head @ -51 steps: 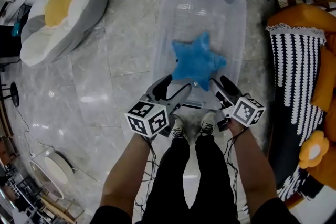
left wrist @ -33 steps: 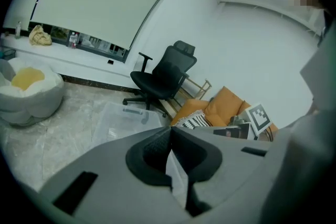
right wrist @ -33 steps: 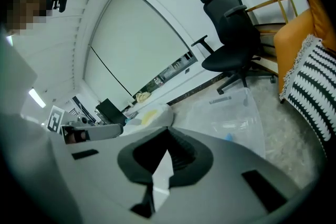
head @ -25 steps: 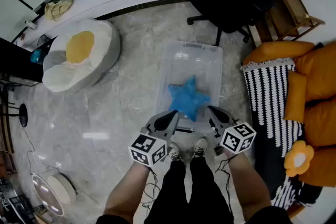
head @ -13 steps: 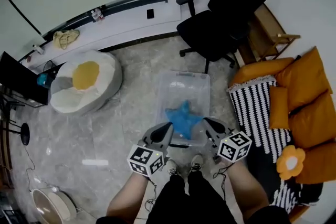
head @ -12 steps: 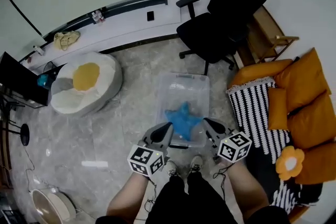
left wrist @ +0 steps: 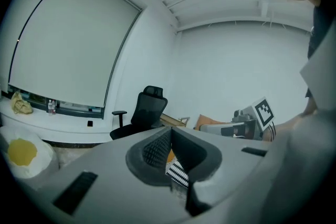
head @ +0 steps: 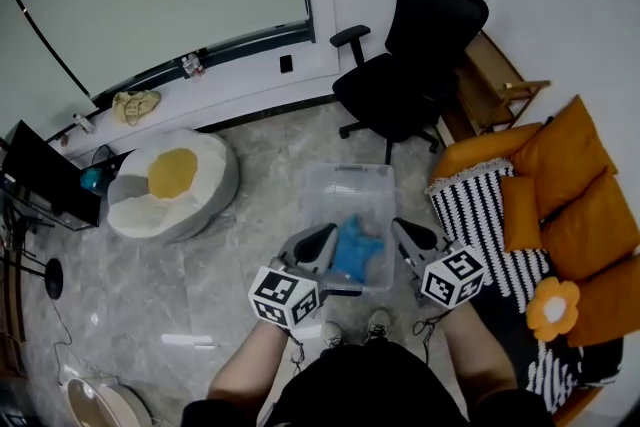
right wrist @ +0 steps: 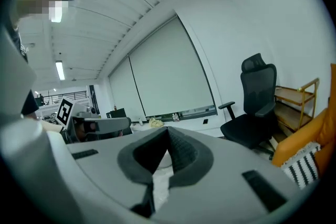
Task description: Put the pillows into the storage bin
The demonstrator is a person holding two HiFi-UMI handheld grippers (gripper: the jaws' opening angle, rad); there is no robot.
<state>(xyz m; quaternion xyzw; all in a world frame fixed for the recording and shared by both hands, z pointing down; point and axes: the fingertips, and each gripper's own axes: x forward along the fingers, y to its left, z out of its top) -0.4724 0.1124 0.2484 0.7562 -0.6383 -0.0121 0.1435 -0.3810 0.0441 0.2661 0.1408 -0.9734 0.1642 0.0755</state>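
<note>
Marble floor is spreading out underfoot; bin [head: 345, 177] is sitting straight ahead, its long axis running away from the person, with blue star pillow [head: 356, 251] lying inside at the near end; left tool [head: 322, 237] and right tool [head: 402, 229] are hovering over that near rim, both pinched fully together and gripping nothing; orange pillows [head: 562, 157] are waiting on the sofa [head: 478, 225] off to the right, so I'm judging the right tool nearer; no readable writing is showing, only square markers [head: 283, 296].
</note>
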